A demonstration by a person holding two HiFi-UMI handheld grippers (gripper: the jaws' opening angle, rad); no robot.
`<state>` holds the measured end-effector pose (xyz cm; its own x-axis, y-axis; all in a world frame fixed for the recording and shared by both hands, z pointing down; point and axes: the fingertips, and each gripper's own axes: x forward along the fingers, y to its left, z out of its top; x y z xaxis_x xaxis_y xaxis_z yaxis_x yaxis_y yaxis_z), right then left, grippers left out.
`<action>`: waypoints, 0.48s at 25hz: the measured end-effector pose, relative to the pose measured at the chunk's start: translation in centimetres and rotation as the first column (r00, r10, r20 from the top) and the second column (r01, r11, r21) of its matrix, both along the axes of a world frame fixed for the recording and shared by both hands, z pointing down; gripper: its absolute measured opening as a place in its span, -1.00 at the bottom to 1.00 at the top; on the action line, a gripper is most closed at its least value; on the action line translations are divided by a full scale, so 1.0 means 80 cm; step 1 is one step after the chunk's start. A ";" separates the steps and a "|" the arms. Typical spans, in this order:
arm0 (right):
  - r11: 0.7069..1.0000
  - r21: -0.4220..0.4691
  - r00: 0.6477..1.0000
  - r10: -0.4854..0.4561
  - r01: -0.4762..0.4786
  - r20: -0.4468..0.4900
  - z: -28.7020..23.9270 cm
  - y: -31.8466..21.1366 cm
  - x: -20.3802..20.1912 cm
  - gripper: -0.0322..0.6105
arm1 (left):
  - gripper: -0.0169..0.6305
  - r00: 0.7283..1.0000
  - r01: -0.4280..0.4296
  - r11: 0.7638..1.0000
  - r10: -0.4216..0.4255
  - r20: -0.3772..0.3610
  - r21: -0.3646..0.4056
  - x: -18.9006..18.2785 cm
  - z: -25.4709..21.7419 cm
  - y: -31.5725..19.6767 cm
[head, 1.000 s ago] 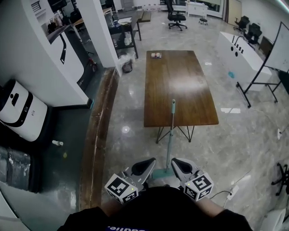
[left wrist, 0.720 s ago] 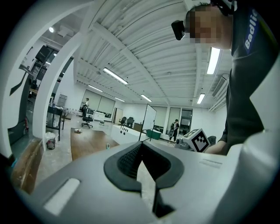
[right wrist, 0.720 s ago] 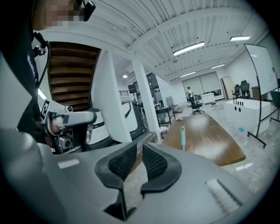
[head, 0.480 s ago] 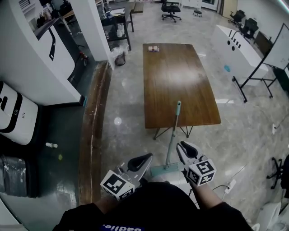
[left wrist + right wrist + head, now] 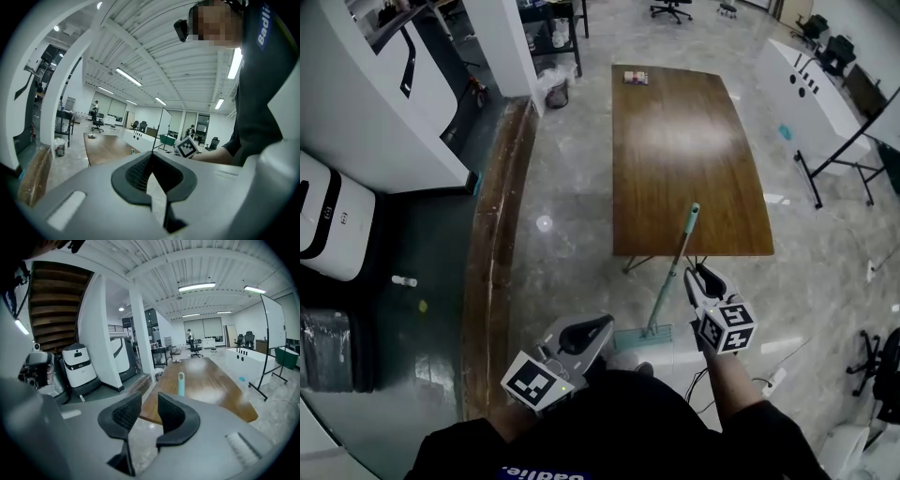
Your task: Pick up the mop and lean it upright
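My left gripper (image 5: 591,330), its rear cut off by my chest, has its jaws together on nothing. The mop (image 5: 672,272) stands on the floor, handle leaning on the table (image 5: 684,141) edge. Just beside it, my right gripper (image 5: 698,279) has just been opening: jaws apart, empty, hiding the lower handle in its own view

mop (image 5: 673,272) — teal; table (image 5: 684,141) — brown woodgrain; floor (image 5: 572,187) grey marble
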<state>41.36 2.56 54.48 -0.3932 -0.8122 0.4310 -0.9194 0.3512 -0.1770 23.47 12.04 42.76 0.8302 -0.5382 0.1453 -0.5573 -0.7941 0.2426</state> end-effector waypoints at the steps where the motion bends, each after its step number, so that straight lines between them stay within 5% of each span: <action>1: 1.000 -0.005 1.000 0.002 -0.002 -0.006 0.005 -0.005 0.001 -0.55 | -0.89 1.000 0.009 1.000 -0.009 0.003 -0.002 -0.004 0.000 -0.001; 12: 0.994 -0.103 0.993 0.021 -0.033 -0.115 0.076 -0.070 0.026 -0.46 | -0.89 0.995 0.103 0.994 -0.102 0.021 -0.022 -0.044 0.008 -0.009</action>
